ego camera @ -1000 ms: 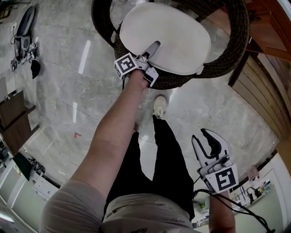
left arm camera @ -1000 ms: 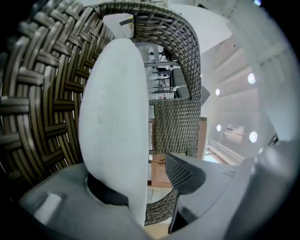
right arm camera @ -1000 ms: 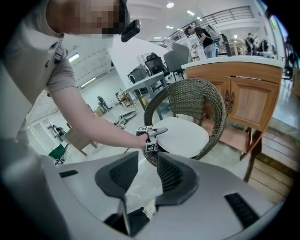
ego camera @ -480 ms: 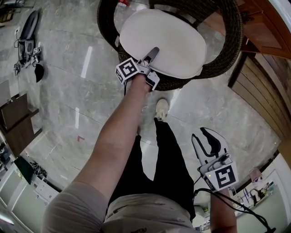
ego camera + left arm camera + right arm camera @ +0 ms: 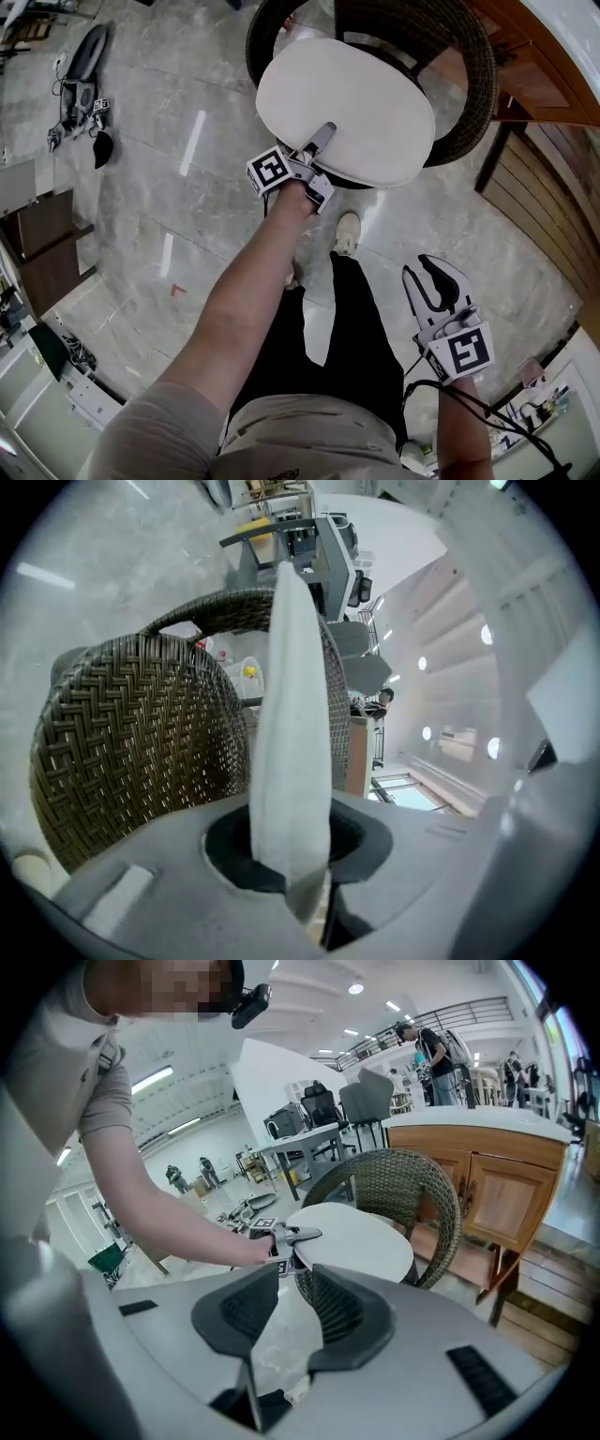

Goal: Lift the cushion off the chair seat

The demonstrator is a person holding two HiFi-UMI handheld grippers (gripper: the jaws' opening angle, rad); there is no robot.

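**Left gripper clamped on cushion edge, right gripper free**

Left gripper [image 5: 319,145]: jaws have just been closing and now pinch the near edge of the white oval cushion [image 5: 361,98]. One jaw lies on the top face, the other is tucked under. In the left gripper view the cushion edge runs straight out from between the pads, which press on both faces. The marker cube [image 5: 270,171] sits just behind the jaws, at the end of the bare left forearm [image 5: 253,300].

The cushion extends ahead of the left jaws, over the seat of the dark wicker chair [image 5: 469,84]. In the right gripper view its gripped edge sits above the front rim of the seat and overhangs it. Can't tell whether the far edge touches the chair. The woven chair back curves round beyond the cushion on the side away from the jaws.

The person's light shoe [image 5: 347,232] is on the grey marble floor [image 5: 169,187], behind the left jaws and well ahead of the right ones.

Right gripper [image 5: 419,272]: held low and well apart from the chair. Its jaws have just been closing slightly but stand wide apart with nothing between the pads. Through the gap the right gripper view shows floor, with the cushion and left gripper far ahead. A wooden cabinet [image 5: 511,1194] stands off to the right of those jaws, past the chair.
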